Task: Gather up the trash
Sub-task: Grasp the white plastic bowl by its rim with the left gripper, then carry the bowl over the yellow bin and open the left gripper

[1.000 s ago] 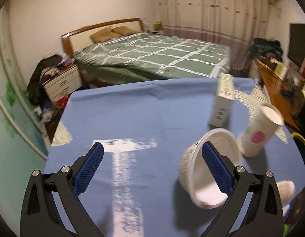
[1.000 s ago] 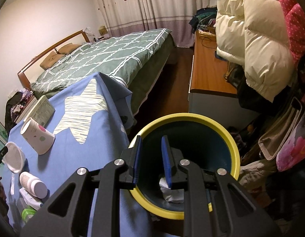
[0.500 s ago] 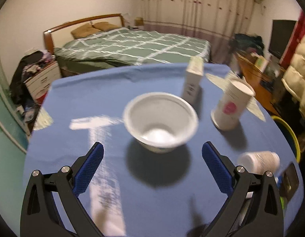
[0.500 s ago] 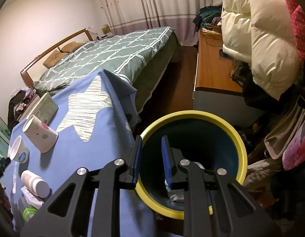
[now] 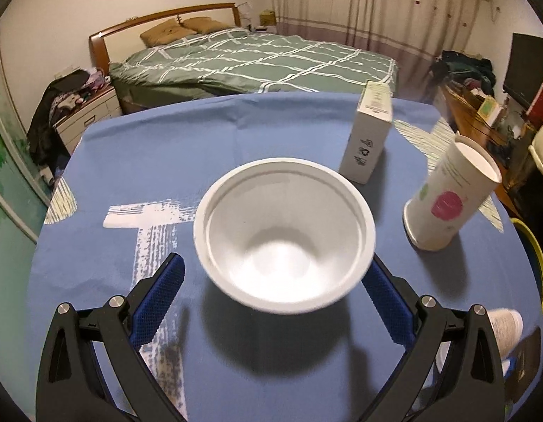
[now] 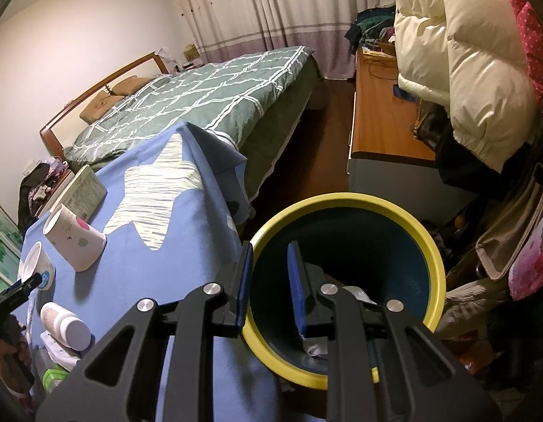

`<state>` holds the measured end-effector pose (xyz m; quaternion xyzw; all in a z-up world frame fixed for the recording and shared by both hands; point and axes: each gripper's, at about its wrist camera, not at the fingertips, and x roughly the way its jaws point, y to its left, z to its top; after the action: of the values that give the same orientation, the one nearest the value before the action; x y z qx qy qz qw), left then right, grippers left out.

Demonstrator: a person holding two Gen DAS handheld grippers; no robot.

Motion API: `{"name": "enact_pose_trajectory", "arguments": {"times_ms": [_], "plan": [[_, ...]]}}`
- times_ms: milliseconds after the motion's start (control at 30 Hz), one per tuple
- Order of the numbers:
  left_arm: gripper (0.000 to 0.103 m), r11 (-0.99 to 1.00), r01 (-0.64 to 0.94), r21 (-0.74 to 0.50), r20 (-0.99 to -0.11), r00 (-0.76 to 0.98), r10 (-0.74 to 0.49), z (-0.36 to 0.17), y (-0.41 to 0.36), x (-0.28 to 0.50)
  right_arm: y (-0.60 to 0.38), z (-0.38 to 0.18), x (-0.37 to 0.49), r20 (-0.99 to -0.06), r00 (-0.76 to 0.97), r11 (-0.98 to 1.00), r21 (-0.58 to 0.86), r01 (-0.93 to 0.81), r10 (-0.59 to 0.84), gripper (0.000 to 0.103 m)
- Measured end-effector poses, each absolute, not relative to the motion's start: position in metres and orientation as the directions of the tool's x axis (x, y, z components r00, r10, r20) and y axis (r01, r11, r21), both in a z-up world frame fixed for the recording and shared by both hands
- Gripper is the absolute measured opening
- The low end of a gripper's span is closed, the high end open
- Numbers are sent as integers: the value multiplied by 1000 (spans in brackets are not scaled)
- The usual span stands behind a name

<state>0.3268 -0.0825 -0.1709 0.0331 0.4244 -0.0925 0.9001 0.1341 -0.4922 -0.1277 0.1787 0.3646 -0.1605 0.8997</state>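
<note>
Two wide-spread jaws of the left gripper (image 5: 271, 293) flank the white bowl (image 5: 283, 235) at frame centre, rim upward. The right gripper (image 6: 269, 283), narrowly parted and empty, is held over the yellow-rimmed bin (image 6: 345, 201).

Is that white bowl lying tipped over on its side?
No, the white bowl stands upright on the blue tablecloth, its open mouth facing up.

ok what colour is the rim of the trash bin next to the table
Yellow, with a dark blue inside. The trash bin's rim shows best in the right wrist view.
</note>
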Motion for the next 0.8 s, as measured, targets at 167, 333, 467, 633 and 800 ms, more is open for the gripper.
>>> {"name": "enact_pose_trajectory", "arguments": {"times_ms": [167,333,467,633,800], "plan": [[98,983,179,-32,-776,615,-137,-177,-86,341,-495,-131,136,-716,682,884,212,418,-151,20],[92,986,161,-30,-782,611,-124,-186,-87,351,-495,-132,136,-716,682,883,214,417,-150,20],[79,987,148,-68,-784,604,-144,-189,-83,354,-495,-133,136,-716,682,883,213,418,-150,20],[77,987,147,-71,-759,634,-149,-184,-81,354,-495,-133,136,-715,684,884,216,415,-146,20],[77,987,154,-51,-740,657,-141,-172,-81,342,-495,-134,133,-711,689,885,223,409,-140,20]]}}
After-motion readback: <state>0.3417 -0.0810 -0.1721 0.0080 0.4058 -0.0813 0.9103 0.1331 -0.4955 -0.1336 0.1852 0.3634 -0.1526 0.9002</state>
